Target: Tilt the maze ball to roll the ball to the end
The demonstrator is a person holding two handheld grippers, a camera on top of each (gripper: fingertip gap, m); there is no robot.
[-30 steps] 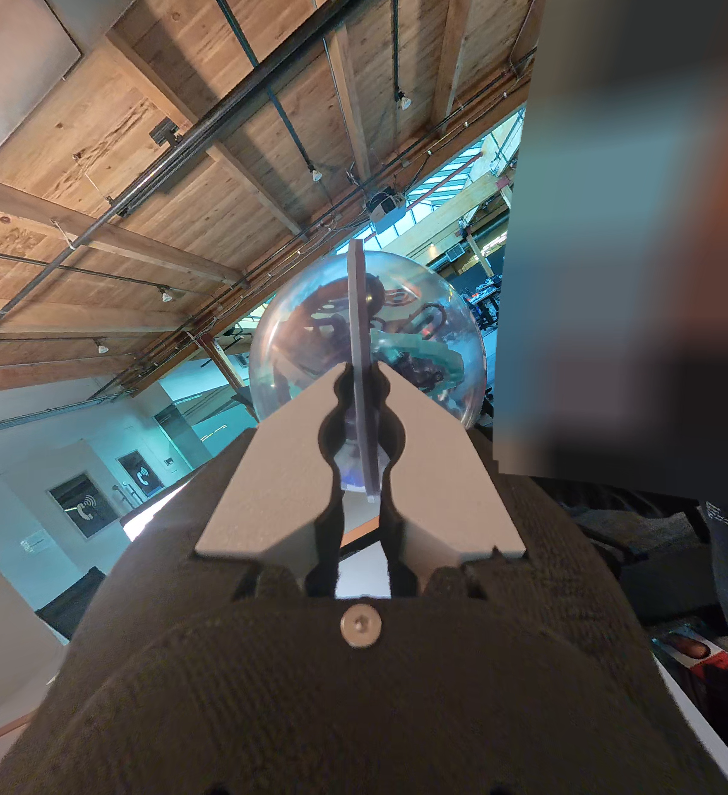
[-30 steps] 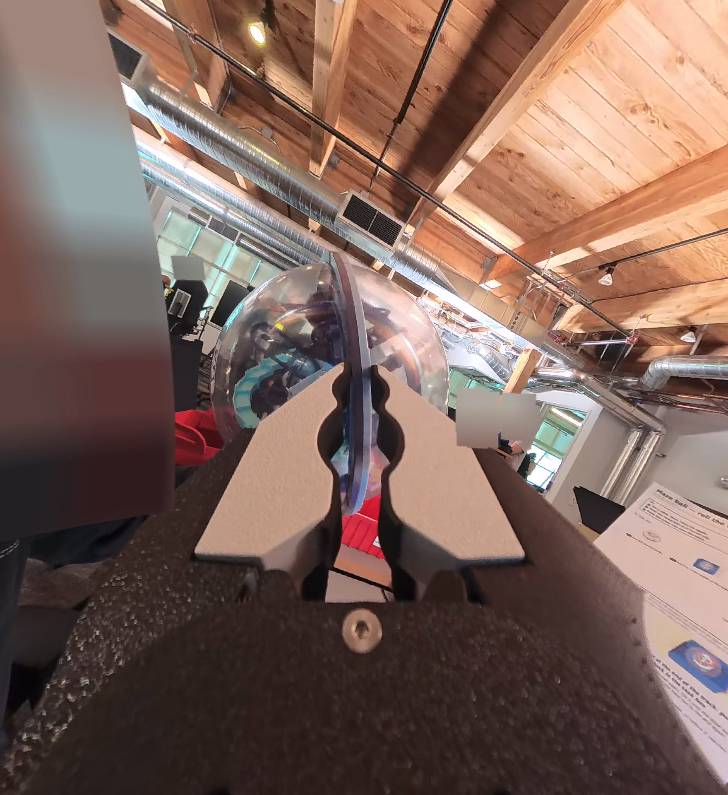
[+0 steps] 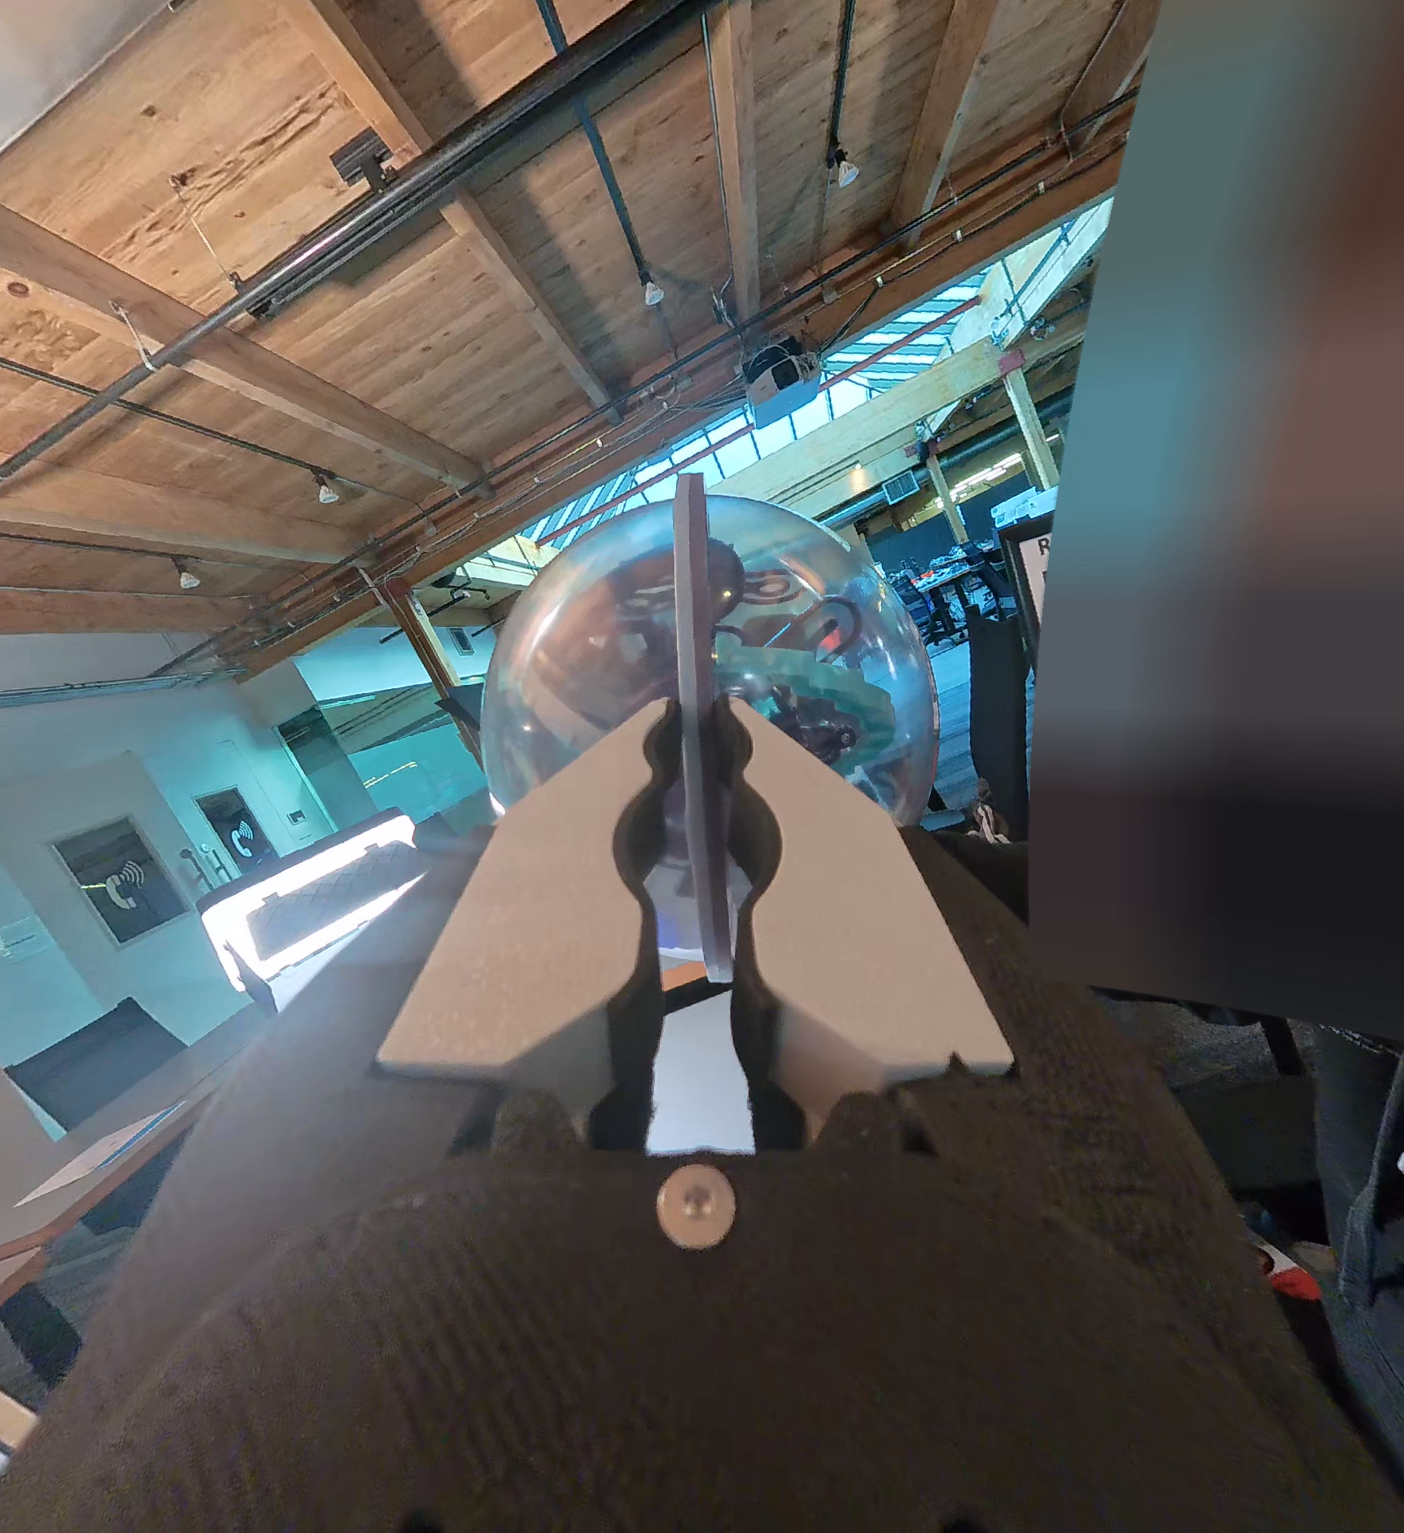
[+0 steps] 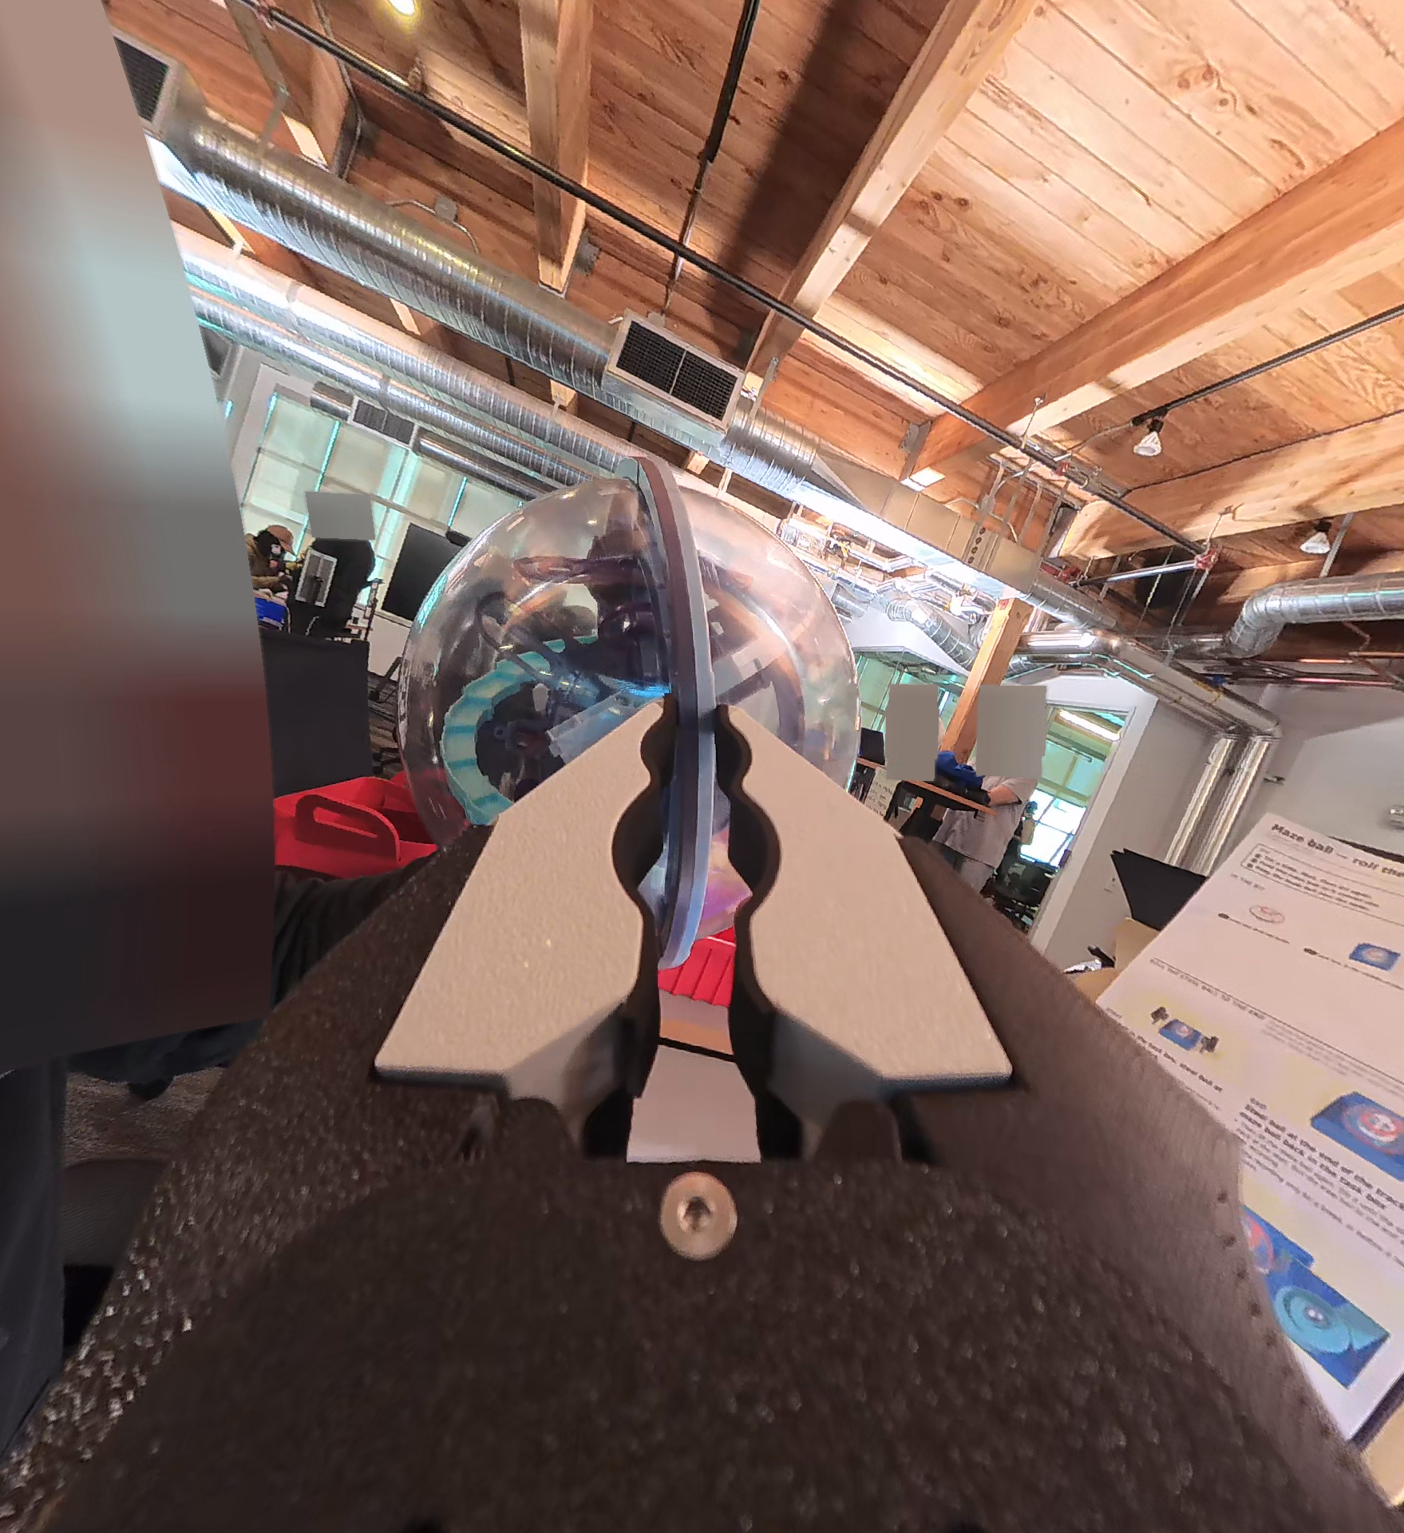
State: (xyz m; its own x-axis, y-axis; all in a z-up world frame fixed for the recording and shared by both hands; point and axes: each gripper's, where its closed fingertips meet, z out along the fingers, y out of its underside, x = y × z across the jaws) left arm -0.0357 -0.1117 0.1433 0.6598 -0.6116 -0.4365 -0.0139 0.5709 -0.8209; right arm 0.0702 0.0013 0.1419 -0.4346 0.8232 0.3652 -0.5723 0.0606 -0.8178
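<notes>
Left gripper [image 3: 700, 713] and right gripper [image 4: 692, 713] each pinch the grey equator rim [image 3: 694, 655] of the clear maze ball [image 4: 549, 664], held up toward the wooden ceiling, likely so both wrists can tilt it; inner ball not discernible.

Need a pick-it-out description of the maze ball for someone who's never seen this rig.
Under the wooden beam ceiling, find the two grey-fingered grippers, left gripper and right gripper, raised in the air. Between them sits the clear plastic maze ball, each gripper pinching its flat grey rim. Nothing else nearby is a transparent sphere holding teal and dark tracks.
</notes>
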